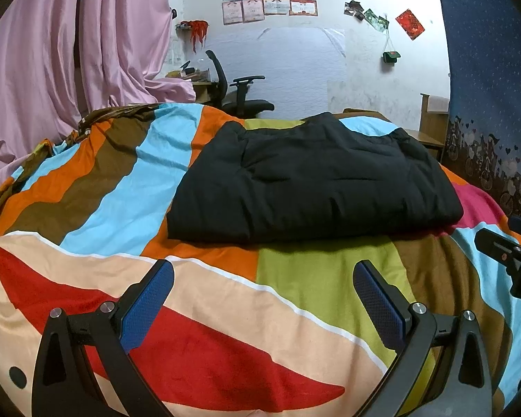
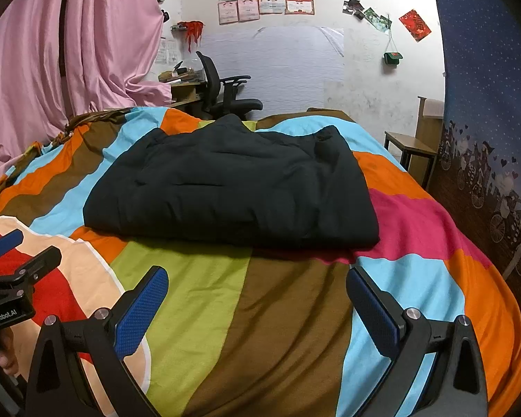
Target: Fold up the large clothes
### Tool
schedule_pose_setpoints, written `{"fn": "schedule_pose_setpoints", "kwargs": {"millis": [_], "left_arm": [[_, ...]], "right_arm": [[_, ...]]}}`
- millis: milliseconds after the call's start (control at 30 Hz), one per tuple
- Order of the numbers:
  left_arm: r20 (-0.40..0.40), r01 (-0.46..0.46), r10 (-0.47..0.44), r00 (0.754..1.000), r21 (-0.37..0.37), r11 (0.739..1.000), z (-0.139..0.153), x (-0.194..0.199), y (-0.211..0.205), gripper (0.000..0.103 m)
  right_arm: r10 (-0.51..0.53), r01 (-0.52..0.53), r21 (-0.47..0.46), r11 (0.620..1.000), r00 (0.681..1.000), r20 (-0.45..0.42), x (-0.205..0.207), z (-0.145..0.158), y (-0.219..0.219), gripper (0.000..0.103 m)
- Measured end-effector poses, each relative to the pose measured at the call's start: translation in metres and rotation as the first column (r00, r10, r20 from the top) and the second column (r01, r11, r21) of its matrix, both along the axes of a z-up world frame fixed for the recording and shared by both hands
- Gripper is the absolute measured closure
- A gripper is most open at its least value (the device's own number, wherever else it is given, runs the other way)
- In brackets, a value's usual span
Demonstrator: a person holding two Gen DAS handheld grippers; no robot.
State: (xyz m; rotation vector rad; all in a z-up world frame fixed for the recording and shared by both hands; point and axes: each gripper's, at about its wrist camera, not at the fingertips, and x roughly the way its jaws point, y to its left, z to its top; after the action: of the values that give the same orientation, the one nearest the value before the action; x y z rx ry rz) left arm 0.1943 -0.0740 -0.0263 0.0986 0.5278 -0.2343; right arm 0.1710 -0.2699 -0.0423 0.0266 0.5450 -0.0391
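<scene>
On the left side, the left gripper (image 1: 262,299) with black arms and blue textured pads (image 1: 146,307) is held above the near part of the bed cover with wide bands of red, cream, orange, brown, sky blue and green (image 1: 205,347); its two fingers stand wide apart and hold nothing. In the middle of the bed, farther away, lies the thick black padded garment (image 1: 312,184), which looks already folded to a rough rectangle, with its near edge lying flat on the cover and its far part raised in a bump. On the right side, the right gripper (image 2: 257,304) of the same kind is also spread open and empty, above the brown and blue bands and well apart from the garment (image 2: 232,187). I judge the main risk is this: the padding is puffy and springy, so the fold may open by itself, mostly at the raised far corner. If one gripper pinches only the top layer, the layers can slide and the pile loses its shape. A finger may also catch the soft cover together with the garment and drag both.
</scene>
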Motion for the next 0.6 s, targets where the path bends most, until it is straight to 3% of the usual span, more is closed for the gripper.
{"fn": "schedule_pose_setpoints", "kwargs": {"millis": [600], "left_arm": [[0.001, 0.000, 0.000, 1.000, 0.001, 1.000, -0.0005, -0.0005, 0.0006, 0.001]], "right_arm": [[0.002, -0.002, 0.001, 1.000, 1.000, -0.002, -0.0002, 0.0000, 0.0006, 0.000]]}}
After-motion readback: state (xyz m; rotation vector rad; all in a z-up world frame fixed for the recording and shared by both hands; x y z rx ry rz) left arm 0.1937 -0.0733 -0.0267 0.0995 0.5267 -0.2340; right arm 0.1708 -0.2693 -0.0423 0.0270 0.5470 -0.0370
